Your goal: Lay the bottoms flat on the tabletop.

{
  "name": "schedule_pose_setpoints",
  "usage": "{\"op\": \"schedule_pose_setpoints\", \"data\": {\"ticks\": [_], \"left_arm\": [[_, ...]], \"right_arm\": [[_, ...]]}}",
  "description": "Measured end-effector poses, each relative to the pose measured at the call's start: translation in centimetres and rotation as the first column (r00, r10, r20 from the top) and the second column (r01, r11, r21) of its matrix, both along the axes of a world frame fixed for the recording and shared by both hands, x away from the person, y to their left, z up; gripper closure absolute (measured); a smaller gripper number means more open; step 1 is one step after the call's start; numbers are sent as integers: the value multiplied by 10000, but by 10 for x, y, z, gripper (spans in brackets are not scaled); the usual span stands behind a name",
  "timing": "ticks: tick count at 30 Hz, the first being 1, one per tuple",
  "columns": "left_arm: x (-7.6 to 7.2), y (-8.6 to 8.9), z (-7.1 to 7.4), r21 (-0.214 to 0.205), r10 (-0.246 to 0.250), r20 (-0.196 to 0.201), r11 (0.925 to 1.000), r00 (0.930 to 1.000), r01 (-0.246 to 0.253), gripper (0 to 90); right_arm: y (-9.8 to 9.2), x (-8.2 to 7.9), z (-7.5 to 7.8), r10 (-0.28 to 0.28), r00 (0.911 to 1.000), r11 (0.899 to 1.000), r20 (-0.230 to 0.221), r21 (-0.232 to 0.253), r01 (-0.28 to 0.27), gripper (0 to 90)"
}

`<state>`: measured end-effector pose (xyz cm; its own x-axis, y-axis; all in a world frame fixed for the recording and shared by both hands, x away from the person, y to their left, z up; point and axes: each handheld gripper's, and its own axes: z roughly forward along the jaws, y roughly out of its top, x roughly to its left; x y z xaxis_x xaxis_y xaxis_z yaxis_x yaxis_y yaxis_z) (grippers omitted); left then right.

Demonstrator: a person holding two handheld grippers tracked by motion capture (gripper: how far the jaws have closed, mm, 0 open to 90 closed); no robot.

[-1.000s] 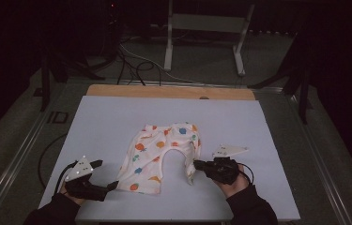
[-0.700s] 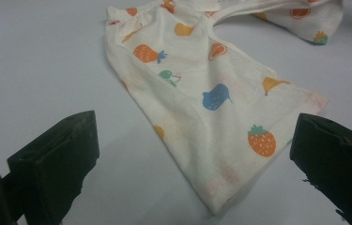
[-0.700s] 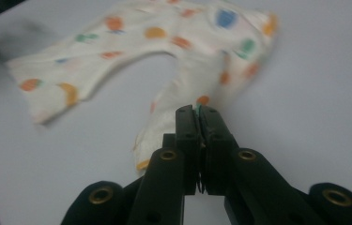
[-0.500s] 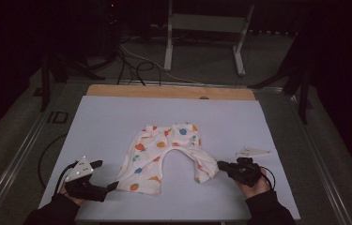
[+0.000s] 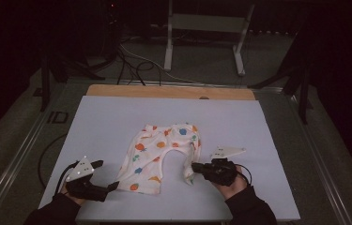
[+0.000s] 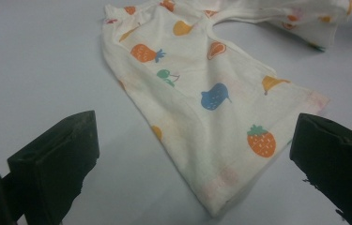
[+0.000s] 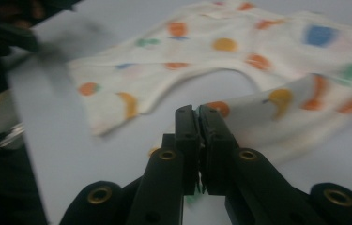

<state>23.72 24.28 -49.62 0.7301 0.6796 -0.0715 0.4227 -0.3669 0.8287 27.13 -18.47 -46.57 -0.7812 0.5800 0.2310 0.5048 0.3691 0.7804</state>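
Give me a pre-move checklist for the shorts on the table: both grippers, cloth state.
1. Right gripper shut on the shorts leg hem: ok.
2. Left gripper open: ok.
3. Left leg hem lies between the left jaws, not yet gripped: ok.
4. Left leg flat on the table: ok.
5. Right leg flat: not ok, bunched and folded.
6. How much cloth the right jaws hold: cannot tell.

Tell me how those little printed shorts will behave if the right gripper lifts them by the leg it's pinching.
The shorts are thin cloth lying flat and creased, so they will likely droop from the right gripper rather than hold shape. They look light, so lifting should take little force. The free leg near the left gripper may drag across the table first.
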Motion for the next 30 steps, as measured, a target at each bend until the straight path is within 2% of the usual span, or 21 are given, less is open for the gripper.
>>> {"op": "schedule_pose_setpoints", "data": {"ticks": [1, 2, 4, 5, 6, 8, 12, 15, 18, 21, 24, 26, 30], "left_arm": [[0, 0, 0, 0, -10, -6, 10000, 10000, 10, 27], [0, 0, 0, -12, 8, -6, 10000, 10000, -8, 27], [0, 0, 0, 2, -17, 5, 10000, 10000, 17, 27], [0, 0, 0, 29, -29, 10, 10000, 10000, 29, 27], [-1, 0, 0, 9, -31, 14, 10000, 10000, 31, 27], [-1, 1, 1, -31, 13, 32, 10000, 10000, -13, 27], [0, 1, 0, 1, -20, 3, 10000, 10000, 20, 27], [0, 0, 1, -22, -24, 31, 10000, 10000, 24, 27], [0, 1, 1, -43, -9, 59, 10000, 10000, 9, 27], [-1, 2, 1, -87, 42, 53, 10000, 10000, -41, 27], [0, 3, 2, -116, 46, 73, 9999, 10000, -45, 27], [-1, 4, 2, -111, 53, 83, 9999, 10000, -52, 27], [0, 4, 3, -185, 110, 101, 9998, 9999, -109, 27]], "right_arm": [[4, 0, -1, 46, 10000, 9999, 53, -135, -45, 864], [8, 0, -3, 168, 9999, 9999, 19, -39, -168, 825], [13, 1, -6, 561, 9983, 9982, -159, 244, -557, 668], [15, 1, -8, 590, 9979, 9982, -286, 121, -586, 637], [16, 0, -9, 553, 9982, 9985, -228, 41, -552, 624], [13, -2, -11, 609, 9980, 9978, -140, -237, -612, 620], [8, -6, -23, 740, 9959, 9946, -520, -695, -776, 608], [10, -7, -33, 803, 9954, 9910, -530, -1029, -854, 585], [15, -10, -37, 817, 9963, 9812, -268, -1732, -851, 589], [16, -11, -41, 858, 9963, 9712, -93, -2222, -857, 599], [18, -13, -43, 863, 9962, 9684, -74, -2343, -856, 644], [21, -14, -45, 993, 9949, 9525, 193, -2910, -894, 645], [22, -14, -47, 930, 9946, 9495, 464, -3049, -745, 734]]}}
